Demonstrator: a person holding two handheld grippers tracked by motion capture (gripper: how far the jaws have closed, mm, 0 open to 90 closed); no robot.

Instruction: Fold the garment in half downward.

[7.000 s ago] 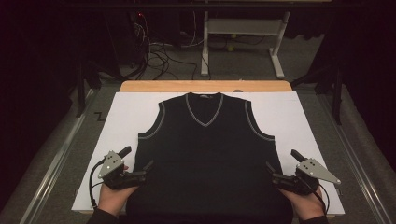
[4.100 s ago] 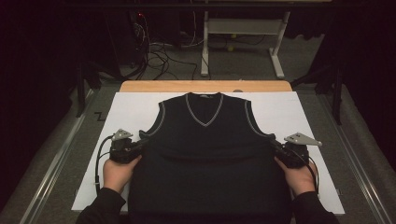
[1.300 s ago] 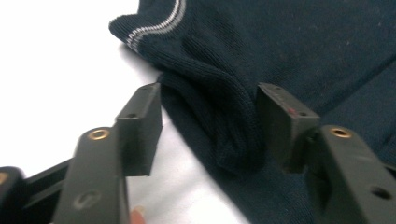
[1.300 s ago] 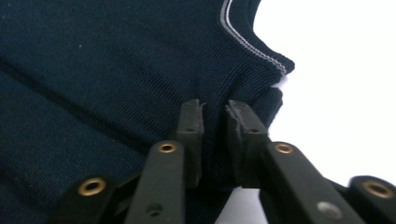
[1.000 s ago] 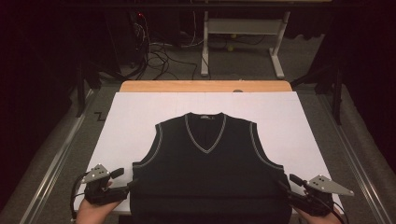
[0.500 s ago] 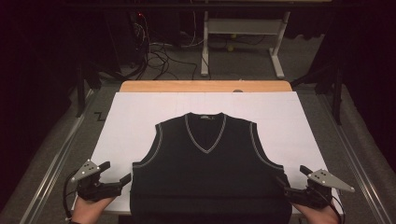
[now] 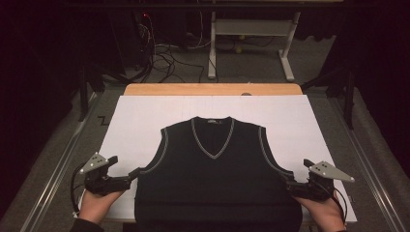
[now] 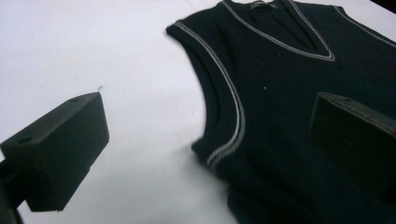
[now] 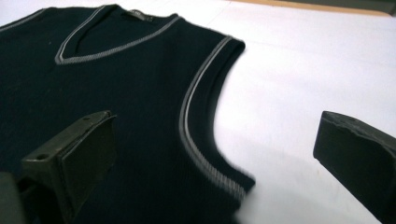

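A black sleeveless V-neck vest (image 7: 217,179) with grey trim lies flat on the white table cover (image 7: 140,121), its hem at the near edge. My left gripper (image 7: 128,170) sits just left of the vest below the armhole. Its jaws have just come open. In the left gripper view (image 8: 205,121) they stand wide over the vest's (image 8: 289,93) armhole edge, gripping nothing. My right gripper (image 7: 296,175) mirrors it at the vest's right side. Its jaws have also just opened, and stand wide (image 9: 219,135) over the vest's (image 9: 116,93) other armhole edge without pressing it.
A strip of wooden tabletop (image 7: 212,89) shows beyond the white cover. Metal rails (image 7: 53,174) run along both sides of the table. On the dark floor behind stand a desk frame (image 7: 251,29) and loose cables (image 7: 164,53). Bare white cover lies left, right and beyond the vest.
Several seconds ago the vest lay farther back; it now lies nearer the front edge. Over the last second both grippers opened, let go of the vest's sides and moved slightly away from the person.
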